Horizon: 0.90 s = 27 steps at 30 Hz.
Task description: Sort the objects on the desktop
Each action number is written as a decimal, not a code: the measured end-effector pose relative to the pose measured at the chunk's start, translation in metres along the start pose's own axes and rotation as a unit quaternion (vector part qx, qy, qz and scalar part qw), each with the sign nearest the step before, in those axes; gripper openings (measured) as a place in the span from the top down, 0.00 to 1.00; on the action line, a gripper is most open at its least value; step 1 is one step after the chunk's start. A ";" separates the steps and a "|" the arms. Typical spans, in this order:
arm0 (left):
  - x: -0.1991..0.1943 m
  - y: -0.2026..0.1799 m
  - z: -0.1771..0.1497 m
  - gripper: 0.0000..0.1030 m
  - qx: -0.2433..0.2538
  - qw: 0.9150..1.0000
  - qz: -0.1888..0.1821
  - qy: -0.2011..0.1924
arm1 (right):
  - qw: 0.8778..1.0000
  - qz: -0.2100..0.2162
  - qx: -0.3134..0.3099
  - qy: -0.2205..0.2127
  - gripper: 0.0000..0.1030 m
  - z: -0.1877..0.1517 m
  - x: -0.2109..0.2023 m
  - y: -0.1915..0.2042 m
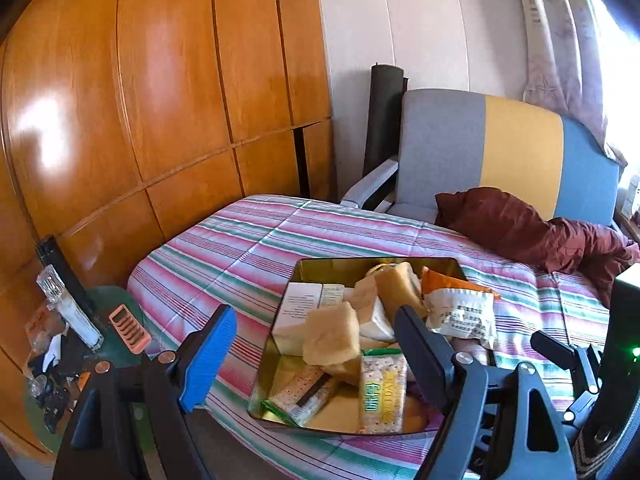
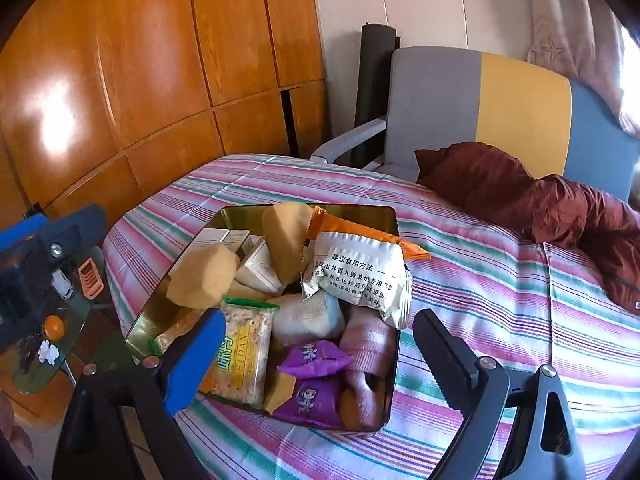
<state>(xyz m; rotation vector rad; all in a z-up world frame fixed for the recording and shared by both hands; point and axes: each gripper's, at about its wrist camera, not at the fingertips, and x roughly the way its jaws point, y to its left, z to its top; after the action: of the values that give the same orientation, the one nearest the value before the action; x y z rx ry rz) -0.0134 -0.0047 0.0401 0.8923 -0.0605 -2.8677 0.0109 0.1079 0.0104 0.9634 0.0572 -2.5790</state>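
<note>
Both grippers, left [image 1: 316,360] and right [image 2: 320,360], gape empty over the full tin [image 2: 352,210] on the bed [image 2: 500,300]; sorting looks done, next likely withdraw.

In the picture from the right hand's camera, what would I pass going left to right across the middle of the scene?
Glass side table with an orange fruit → gold tin packed with snacks → striped bedspread → crumpled maroon cloth.
</note>
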 end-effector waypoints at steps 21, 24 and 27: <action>0.018 0.004 -0.015 0.21 -0.033 0.998 -0.034 0.047 | 1.000 -0.021 -0.007 -0.009 0.07 -0.010 -0.010 0.001; 0.021 0.005 -0.015 0.22 -0.035 0.997 -0.032 0.053 | 1.000 -0.021 -0.008 -0.007 0.07 -0.010 -0.008 0.002; 0.022 0.007 -0.016 0.21 -0.040 0.997 -0.031 0.055 | 1.000 -0.021 -0.010 -0.008 0.07 -0.010 -0.007 0.003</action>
<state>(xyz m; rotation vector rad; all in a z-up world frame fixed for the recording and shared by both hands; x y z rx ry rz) -0.0220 -0.0147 0.0154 1.0534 0.0939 -2.8485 0.0231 0.1089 0.0081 0.9452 0.0990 -2.6189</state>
